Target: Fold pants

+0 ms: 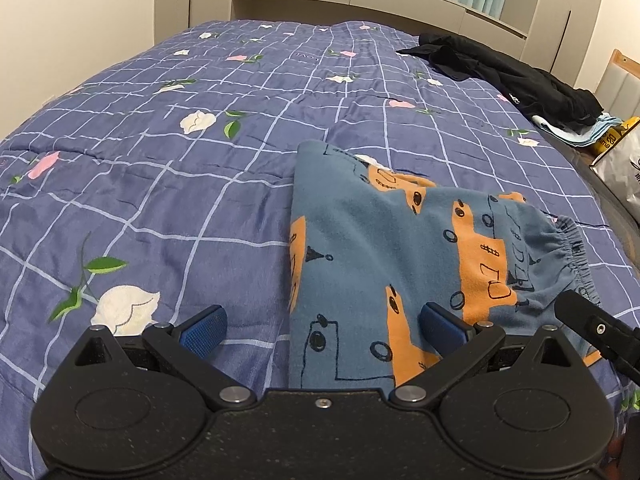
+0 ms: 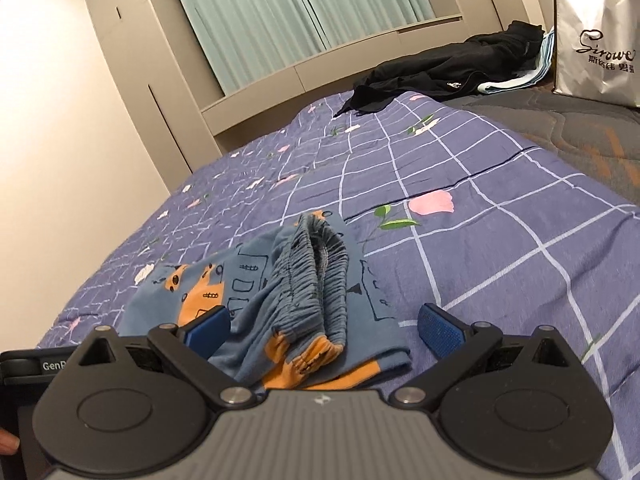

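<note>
A pair of small blue pants (image 1: 400, 248) with orange and black cartoon prints is lying on a purple checked floral quilt (image 1: 180, 184) covering a bed; the pants are sitting near the front edge of the quilt, already doubled into a compact bundle, with the gathered elastic waistband (image 2: 320, 276) bunching up on the right side and standing a little open. The left gripper (image 1: 322, 330) is hovering low over the near edge of the bundle with its jaws spread wide and holding nothing; one blue pad is lying over the cloth, the other over bare quilt. The right gripper (image 2: 324, 328) is likewise released and empty, its jaws straddling the waistband end. A heap of black clothing (image 2: 440, 68) and a white shopping bag (image 2: 596, 36) are sitting well apart at the far side. Judging from this, the folding looks mostly done and the hands seem to be between grasps; the next move probably calls for pinching the loose waistband end or flattening the bundle, closing on both layers so the fold is not slipping open.
</note>
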Available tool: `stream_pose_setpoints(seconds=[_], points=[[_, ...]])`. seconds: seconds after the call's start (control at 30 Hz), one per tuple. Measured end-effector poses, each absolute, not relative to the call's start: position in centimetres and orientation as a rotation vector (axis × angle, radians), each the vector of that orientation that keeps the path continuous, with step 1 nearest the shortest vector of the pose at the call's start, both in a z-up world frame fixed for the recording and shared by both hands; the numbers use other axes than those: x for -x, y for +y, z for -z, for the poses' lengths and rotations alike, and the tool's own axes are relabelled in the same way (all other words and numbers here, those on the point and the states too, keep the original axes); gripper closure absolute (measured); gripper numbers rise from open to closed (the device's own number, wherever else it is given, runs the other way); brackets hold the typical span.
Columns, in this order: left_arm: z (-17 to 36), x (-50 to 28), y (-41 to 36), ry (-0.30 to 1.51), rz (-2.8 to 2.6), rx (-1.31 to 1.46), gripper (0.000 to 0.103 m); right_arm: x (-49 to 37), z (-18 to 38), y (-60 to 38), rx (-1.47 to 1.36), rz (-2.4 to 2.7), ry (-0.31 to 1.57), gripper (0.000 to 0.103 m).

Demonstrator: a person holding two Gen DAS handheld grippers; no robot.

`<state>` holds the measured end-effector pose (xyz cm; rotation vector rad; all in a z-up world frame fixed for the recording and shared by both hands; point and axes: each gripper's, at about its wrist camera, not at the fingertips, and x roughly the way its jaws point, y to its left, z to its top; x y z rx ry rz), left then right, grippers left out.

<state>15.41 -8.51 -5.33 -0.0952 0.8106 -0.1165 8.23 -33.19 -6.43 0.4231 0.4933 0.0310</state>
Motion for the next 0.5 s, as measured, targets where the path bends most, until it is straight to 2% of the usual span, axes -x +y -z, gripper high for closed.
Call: stream_pose_setpoints(seconds=[0.1,0.33,0.5], points=[[5.36,-15.44,-8.51,0.809,0.117,0.097,0.0,-8.08,6.48,-33.1,-0.424,-0.028,0.486,0.004],[5.59,-15.44,-8.27,0.817,0.121,0.129,0.0,-7.9,6.6,-32.83,-0.419,-0.007,0.481,0.024],[5.28,-15.56,-7.82,0.845,0.127,0.163,0.001,-7.88,6.64,-32.5,-0.408,-0.001,0.485,0.032]])
